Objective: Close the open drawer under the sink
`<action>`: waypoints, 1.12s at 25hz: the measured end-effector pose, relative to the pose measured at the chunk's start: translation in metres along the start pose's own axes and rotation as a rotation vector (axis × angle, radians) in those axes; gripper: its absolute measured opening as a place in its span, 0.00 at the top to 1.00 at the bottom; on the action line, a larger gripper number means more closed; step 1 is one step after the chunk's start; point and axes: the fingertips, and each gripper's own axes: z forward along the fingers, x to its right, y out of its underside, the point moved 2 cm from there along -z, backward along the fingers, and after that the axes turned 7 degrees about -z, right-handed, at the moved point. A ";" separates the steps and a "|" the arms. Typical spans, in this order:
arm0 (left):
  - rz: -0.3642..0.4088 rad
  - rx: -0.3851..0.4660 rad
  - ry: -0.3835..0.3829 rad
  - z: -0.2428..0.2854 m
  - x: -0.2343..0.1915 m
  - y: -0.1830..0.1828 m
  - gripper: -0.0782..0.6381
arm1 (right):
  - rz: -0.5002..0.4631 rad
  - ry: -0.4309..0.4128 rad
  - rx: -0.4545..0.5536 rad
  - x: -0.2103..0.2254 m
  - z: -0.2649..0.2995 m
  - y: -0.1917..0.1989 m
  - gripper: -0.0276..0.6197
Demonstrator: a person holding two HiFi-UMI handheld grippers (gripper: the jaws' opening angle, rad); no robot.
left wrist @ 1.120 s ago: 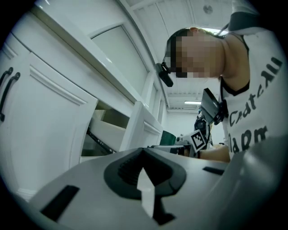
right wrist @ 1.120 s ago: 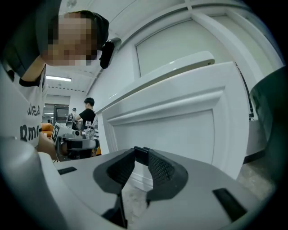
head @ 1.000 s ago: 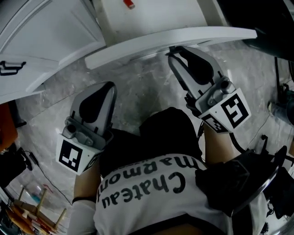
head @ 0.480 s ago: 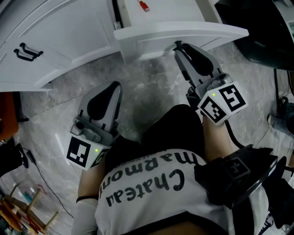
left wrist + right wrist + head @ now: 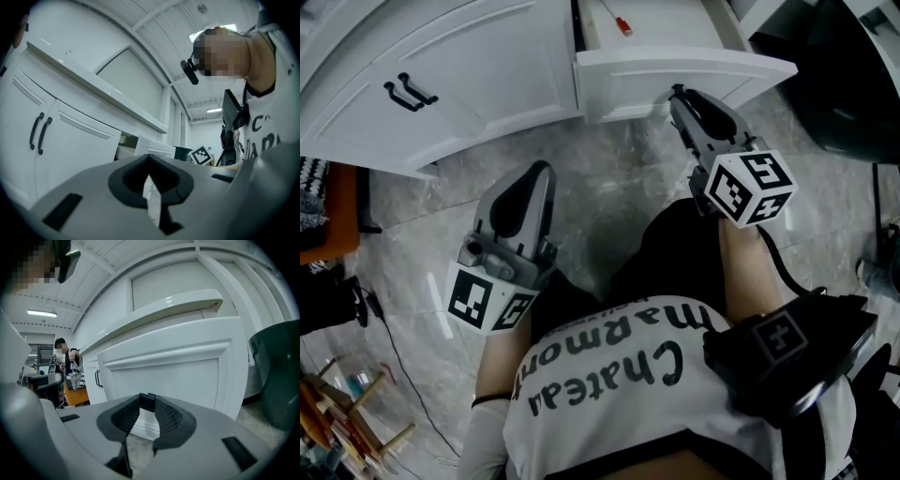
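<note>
The floor (image 5: 609,187) is grey marbled stone tile. A white cabinet (image 5: 478,84) stands on it along the far side. At the left an orange thing (image 5: 328,211) sits on the tiles, a thin black cable (image 5: 405,375) trails across them, and a wooden rack (image 5: 356,436) fills the near corner. A dark green bin (image 5: 276,376) stands at the right
</note>
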 end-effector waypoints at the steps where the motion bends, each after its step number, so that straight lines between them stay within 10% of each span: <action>1: 0.004 0.007 -0.009 -0.002 0.001 -0.002 0.88 | 0.000 -0.001 0.000 0.001 0.001 0.001 0.79; 28: 0.029 0.071 -0.114 -0.030 0.019 -0.057 0.88 | 0.013 0.062 -0.023 0.023 0.049 -0.014 0.78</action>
